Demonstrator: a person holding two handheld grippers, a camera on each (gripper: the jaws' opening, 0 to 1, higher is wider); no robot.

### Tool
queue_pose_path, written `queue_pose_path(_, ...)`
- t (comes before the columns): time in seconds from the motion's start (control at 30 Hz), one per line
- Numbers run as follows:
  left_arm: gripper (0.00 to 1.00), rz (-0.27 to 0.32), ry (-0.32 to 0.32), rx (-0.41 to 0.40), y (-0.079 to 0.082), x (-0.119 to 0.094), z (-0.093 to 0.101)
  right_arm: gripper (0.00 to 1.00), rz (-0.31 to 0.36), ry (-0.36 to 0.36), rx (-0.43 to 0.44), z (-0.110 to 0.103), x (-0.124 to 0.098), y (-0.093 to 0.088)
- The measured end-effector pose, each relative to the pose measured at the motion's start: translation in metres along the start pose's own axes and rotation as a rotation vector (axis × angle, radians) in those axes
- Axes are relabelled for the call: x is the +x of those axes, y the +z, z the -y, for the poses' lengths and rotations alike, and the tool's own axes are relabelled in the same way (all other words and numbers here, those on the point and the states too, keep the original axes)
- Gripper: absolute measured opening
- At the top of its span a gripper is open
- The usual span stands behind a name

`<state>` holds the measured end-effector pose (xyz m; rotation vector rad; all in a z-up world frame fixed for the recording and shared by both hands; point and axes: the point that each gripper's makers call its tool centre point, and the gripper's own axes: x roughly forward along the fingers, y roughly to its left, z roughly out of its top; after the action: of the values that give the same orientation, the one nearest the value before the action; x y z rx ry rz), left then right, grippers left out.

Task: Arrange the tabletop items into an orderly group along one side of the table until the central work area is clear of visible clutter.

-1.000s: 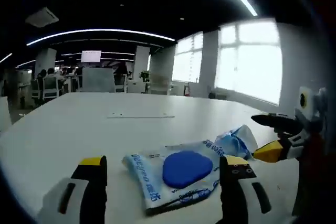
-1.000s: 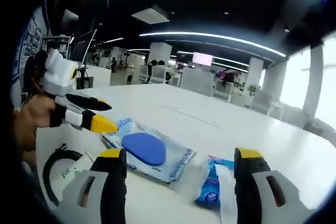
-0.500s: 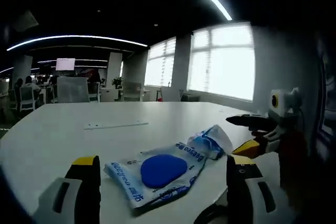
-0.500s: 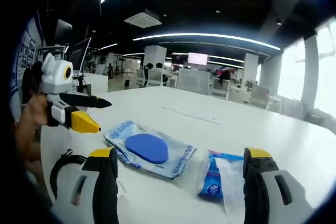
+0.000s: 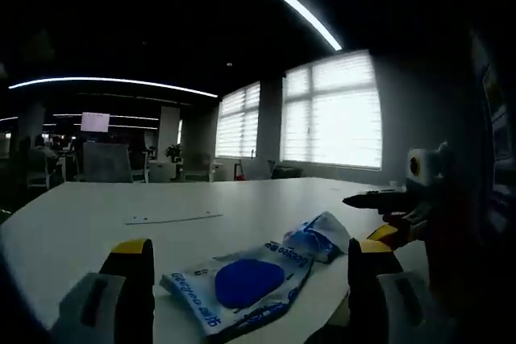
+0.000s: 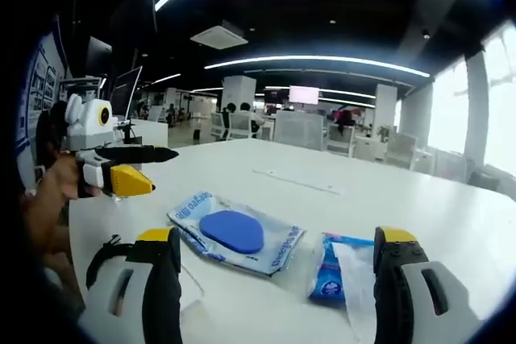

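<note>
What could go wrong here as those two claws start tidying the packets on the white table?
The flat packet with the blue pad lies flush on the table, so jaws may slide over it rather than pinch it. The tissue pack lies right beside it and could get nudged. The black cable near the edge might snag.

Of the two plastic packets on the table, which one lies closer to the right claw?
The smaller blue tissue packet, lying between the right claw's jaws near the right one. The flat packet with the blue oval lies further left.

my left gripper (image 5: 246, 279) has its jaws spread wide, holding nothing. my right gripper (image 6: 274, 275) is likewise gaping, empty. in the right gripper view my hand (image 6: 48, 203) holds the left gripper.
</note>
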<state>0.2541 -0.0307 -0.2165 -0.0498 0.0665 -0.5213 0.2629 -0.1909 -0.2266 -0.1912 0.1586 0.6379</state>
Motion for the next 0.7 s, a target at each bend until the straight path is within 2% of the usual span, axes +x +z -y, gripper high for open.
queue_pose_path(0.1,1.00,-0.008,0.006,0.036,-0.002,-0.004,-0.002,0.98,0.003,0.008,0.002,-0.001,-0.002,0.002)
queue_pose_path(0.23,1.00,0.022,-0.018,0.042,0.005,-0.010,0.001,0.98,-0.002,0.002,-0.004,-0.001,-0.004,0.002)
queue_pose_path(0.27,1.00,0.047,-0.018,0.051,0.010,-0.013,0.001,0.98,0.002,0.003,-0.003,-0.001,-0.005,0.003)
queue_pose_path(0.37,1.00,0.037,-0.020,0.073,0.014,-0.017,0.005,0.99,0.001,0.002,-0.003,-0.001,-0.006,0.003)
queue_pose_path(0.63,1.00,0.018,-0.013,0.045,0.016,-0.024,0.008,0.99,-0.006,0.016,0.000,-0.006,-0.013,0.002)
queue_pose_path(0.7,1.00,0.002,-0.021,0.067,0.015,-0.026,0.011,0.99,-0.001,0.021,0.002,-0.007,-0.016,0.004)
